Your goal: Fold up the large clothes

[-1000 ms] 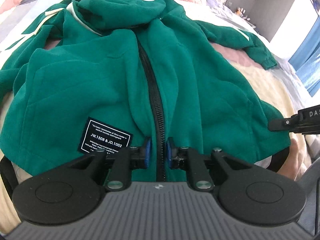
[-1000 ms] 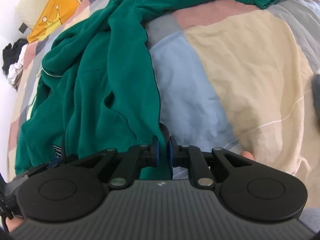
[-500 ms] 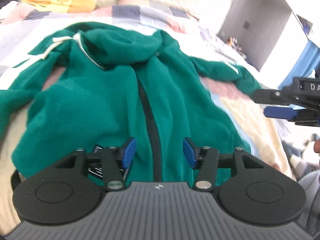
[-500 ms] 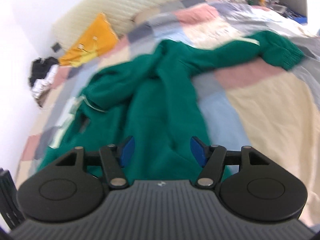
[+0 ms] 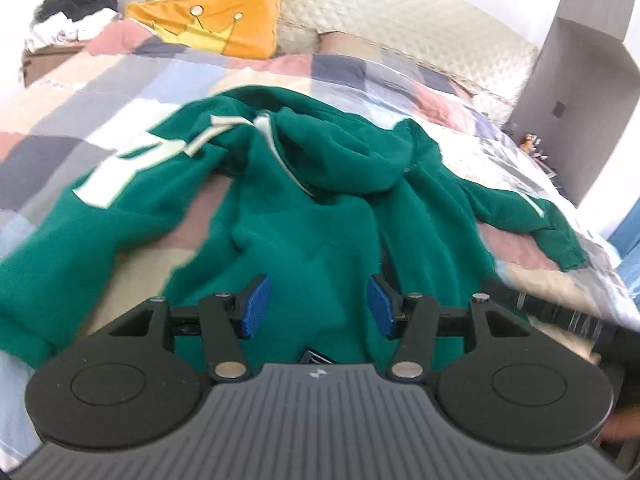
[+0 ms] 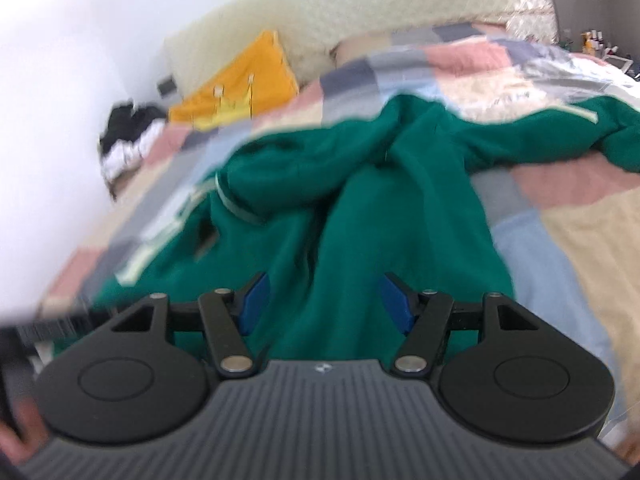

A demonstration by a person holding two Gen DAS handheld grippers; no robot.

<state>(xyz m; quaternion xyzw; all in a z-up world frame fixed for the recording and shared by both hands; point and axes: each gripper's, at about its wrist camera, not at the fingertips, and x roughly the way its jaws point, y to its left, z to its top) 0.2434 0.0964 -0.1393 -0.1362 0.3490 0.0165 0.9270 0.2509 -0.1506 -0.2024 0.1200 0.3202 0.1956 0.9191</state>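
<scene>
- A bed (image 5: 100, 80) covered by a patchwork quilt (image 5: 360, 76) in pink, grey, blue and cream fills both views, with a cream padded headboard (image 5: 400, 12) behind.
- A green hooded jacket (image 5: 320, 220) lies spread on the quilt in the middle of the bed, hood (image 5: 336, 144) toward the headboard, one sleeve (image 5: 528, 216) stretched to the right, the other with a pale stripe to the left.
- An orange crown cushion (image 5: 216, 20) leans against the headboard.
- A dark and white clothes pile (image 5: 68, 8) sits at the far left corner.
- The left tool (image 5: 316, 306) hangs over the jacket's lower part, blue pads spread wide, holding nothing.
- The right tool (image 6: 324, 304) is likewise wide apart and empty above the jacket.
</scene>
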